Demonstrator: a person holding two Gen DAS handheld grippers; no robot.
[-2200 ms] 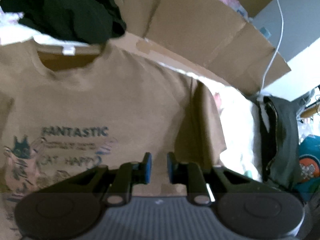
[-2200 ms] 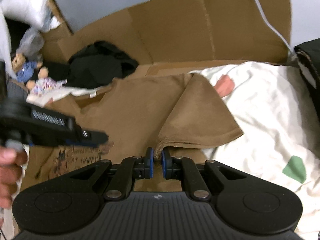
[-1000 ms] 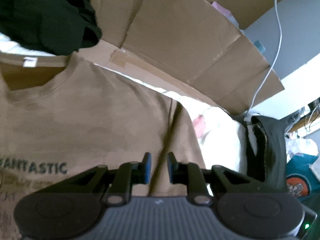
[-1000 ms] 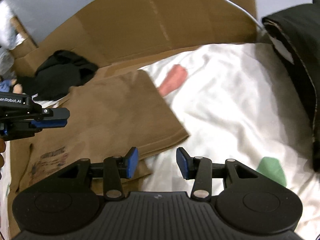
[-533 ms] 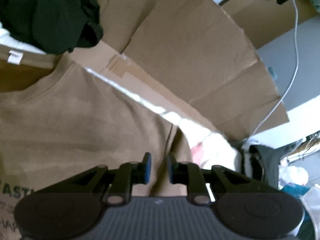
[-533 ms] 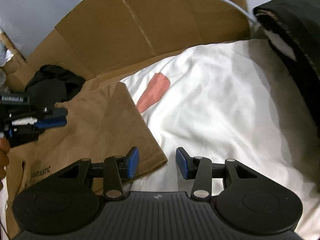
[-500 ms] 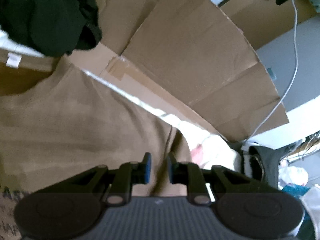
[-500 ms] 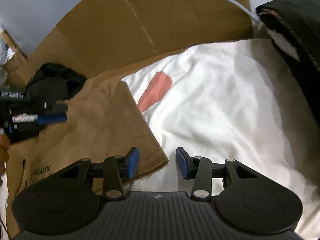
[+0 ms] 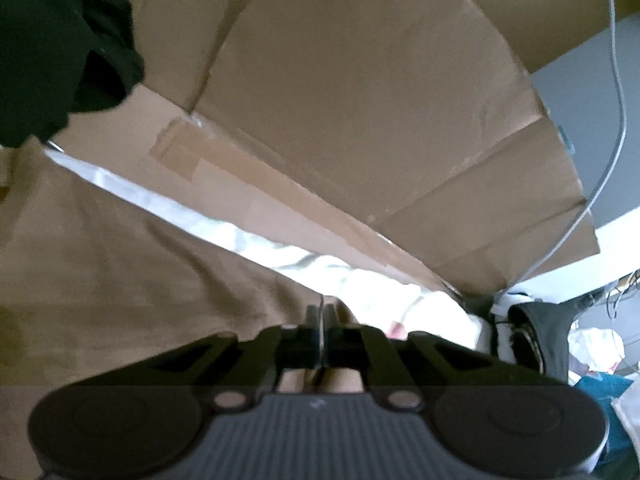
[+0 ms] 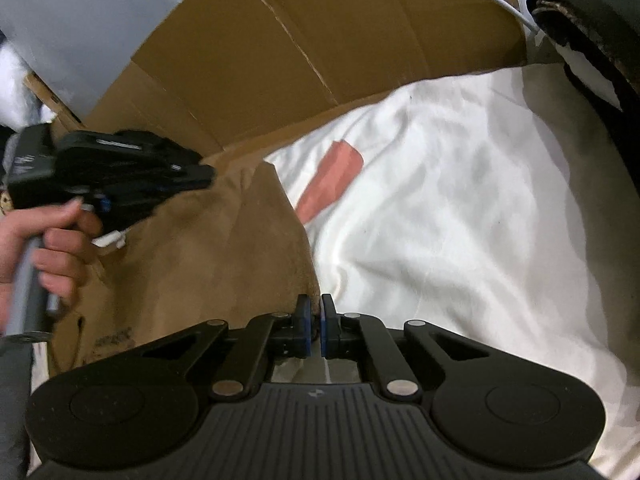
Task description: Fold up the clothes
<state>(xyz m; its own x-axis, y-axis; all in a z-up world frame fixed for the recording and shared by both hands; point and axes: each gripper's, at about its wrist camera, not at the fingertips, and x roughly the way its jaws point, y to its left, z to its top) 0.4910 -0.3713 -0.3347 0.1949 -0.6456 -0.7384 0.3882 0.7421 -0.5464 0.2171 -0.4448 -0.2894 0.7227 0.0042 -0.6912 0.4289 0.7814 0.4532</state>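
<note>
Right wrist: both jaws just closed on brown tee (image 10: 224,264) edge, cardboard (image 10: 280,52) behind, white sheet (image 10: 460,220) beside.

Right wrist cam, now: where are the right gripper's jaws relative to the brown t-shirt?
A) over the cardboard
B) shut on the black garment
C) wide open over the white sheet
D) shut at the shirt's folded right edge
D: the right gripper has just closed, pads together at the folded edge of the brown t-shirt, beside the white sheet.

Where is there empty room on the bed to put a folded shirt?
Bare white sheet lies between the brown T-shirt, the cardboard and the dark bag. It's crowded left, around the left gripper.
</note>
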